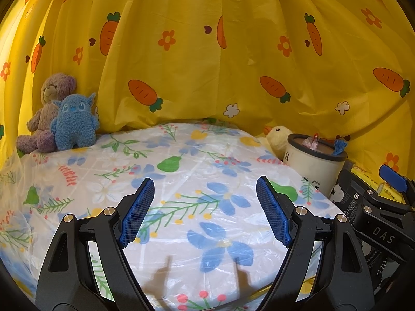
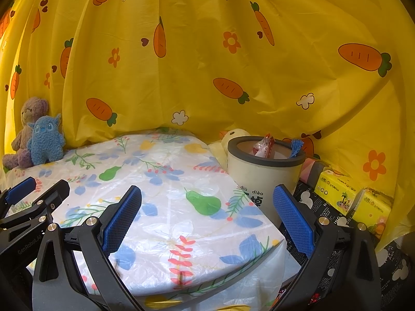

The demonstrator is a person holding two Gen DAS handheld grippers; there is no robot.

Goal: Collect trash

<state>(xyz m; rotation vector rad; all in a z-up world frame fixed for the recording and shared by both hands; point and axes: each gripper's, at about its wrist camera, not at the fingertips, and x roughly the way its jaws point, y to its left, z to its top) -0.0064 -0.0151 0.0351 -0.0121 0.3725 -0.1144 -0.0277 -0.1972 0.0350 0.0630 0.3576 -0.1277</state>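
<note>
A cream trash bin with a dark rim (image 2: 262, 173) stands at the right side of the table, also in the left wrist view (image 1: 315, 165). A red-and-white wrapper (image 2: 264, 146) and a blue scrap (image 2: 297, 147) stick out of it. My left gripper (image 1: 205, 207) is open and empty above the flowered tablecloth (image 1: 181, 181). My right gripper (image 2: 207, 215) is open and empty above the table's right corner, its right finger just in front of the bin. Each gripper shows at the other view's edge.
A purple bear (image 1: 49, 108) and a blue plush (image 1: 74, 121) sit at the table's far left. A yellow duck plush (image 2: 233, 137) lies behind the bin. Yellow tissue packs (image 2: 352, 199) lie to the right on a black printed surface. A yellow carrot curtain (image 2: 207, 64) hangs behind.
</note>
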